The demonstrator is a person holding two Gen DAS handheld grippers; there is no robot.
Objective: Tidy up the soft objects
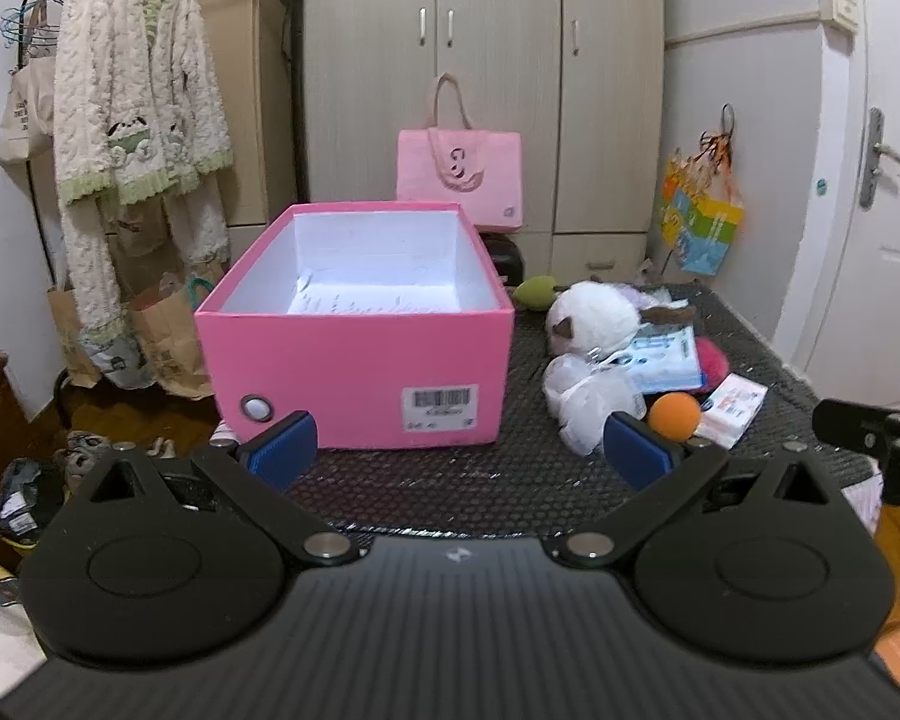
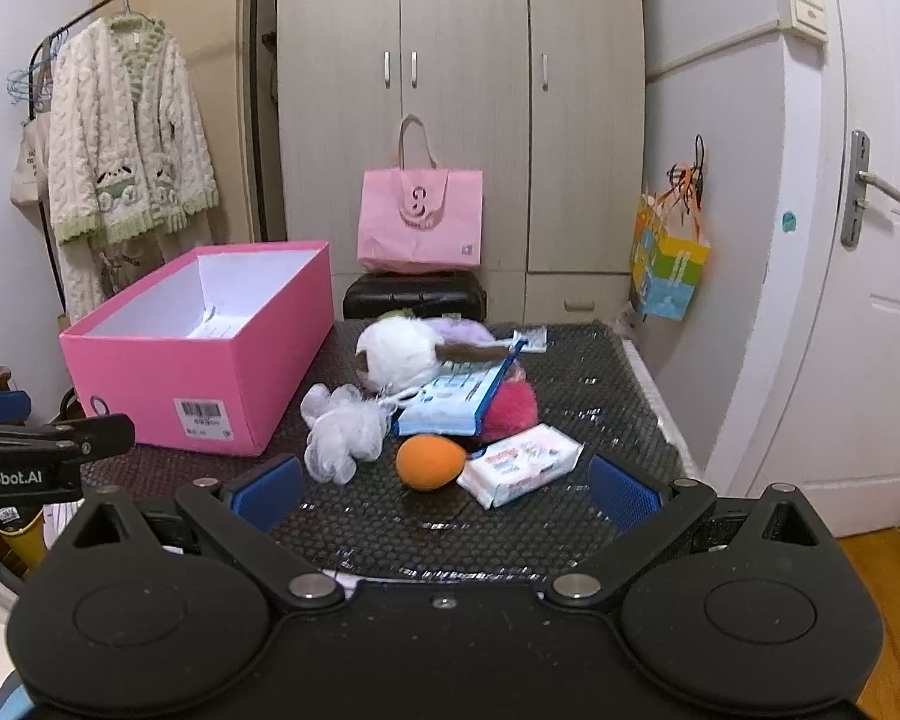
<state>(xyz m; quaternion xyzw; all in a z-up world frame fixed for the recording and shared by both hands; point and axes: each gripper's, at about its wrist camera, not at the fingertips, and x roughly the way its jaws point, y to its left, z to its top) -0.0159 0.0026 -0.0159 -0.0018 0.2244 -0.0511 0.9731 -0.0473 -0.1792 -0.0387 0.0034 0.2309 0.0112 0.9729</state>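
Observation:
An open pink box (image 1: 354, 372) (image 2: 210, 366) stands on the left of the dark mat, only white paper inside. To its right lies a pile: a white plush toy (image 1: 594, 315) (image 2: 399, 351), a white mesh sponge (image 1: 588, 402) (image 2: 342, 435), an orange ball (image 1: 677, 416) (image 2: 429, 462), a wipes pack (image 1: 729, 402) (image 2: 519, 465), a blue-and-white pack (image 2: 456, 399), a pink fluffy ball (image 2: 513, 408) and a green plush (image 1: 534, 291). My left gripper (image 1: 462, 459) is open just in front of the box. Short of the ball and wipes, my right gripper (image 2: 447, 495) is open too.
A pink tote bag (image 2: 420, 222) sits on a black stool (image 2: 414, 297) before the wardrobe (image 2: 462, 90). A robe hangs on a rack (image 1: 132, 120) at left, paper bags (image 1: 168, 336) beneath. A door (image 2: 870, 240) is on the right. The mat's right edge (image 2: 660, 408) drops off.

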